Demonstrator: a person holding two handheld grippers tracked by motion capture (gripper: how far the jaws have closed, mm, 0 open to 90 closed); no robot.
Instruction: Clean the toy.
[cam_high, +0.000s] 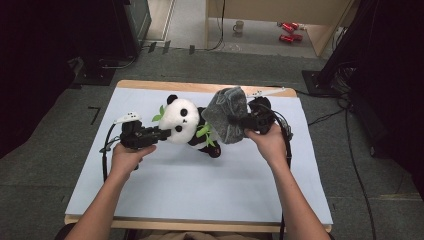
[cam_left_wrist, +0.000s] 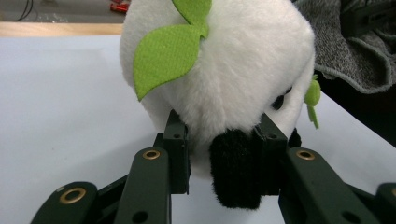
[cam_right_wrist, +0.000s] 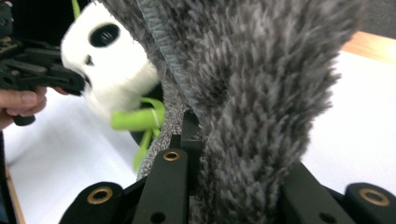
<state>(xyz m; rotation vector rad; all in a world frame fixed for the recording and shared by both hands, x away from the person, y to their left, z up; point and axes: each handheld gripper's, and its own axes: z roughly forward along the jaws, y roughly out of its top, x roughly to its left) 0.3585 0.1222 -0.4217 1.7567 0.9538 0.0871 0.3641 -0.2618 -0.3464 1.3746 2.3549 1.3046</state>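
Note:
A black-and-white panda plush (cam_high: 182, 120) with green felt leaves lies on the white sheet (cam_high: 200, 185), toward the back middle. My left gripper (cam_high: 162, 134) comes in from the left. In the left gripper view its jaws (cam_left_wrist: 224, 126) press on the lower side of the panda's head (cam_left_wrist: 224, 70), with a black ear between them. A grey fuzzy cloth (cam_high: 227, 112) hangs upright against the panda's right side. My right gripper (cam_high: 237, 122) is shut on that cloth (cam_right_wrist: 261, 93), whose pile hides the fingertips. The right gripper view also has the panda's face (cam_right_wrist: 109, 65) and the left gripper (cam_right_wrist: 42, 70).
The white sheet covers a wooden table whose edge (cam_high: 200, 86) shows at the back. Beyond it on the floor are a cup (cam_high: 239, 26) and red cans (cam_high: 289, 31). Cables (cam_high: 350, 145) run down the floor at the right.

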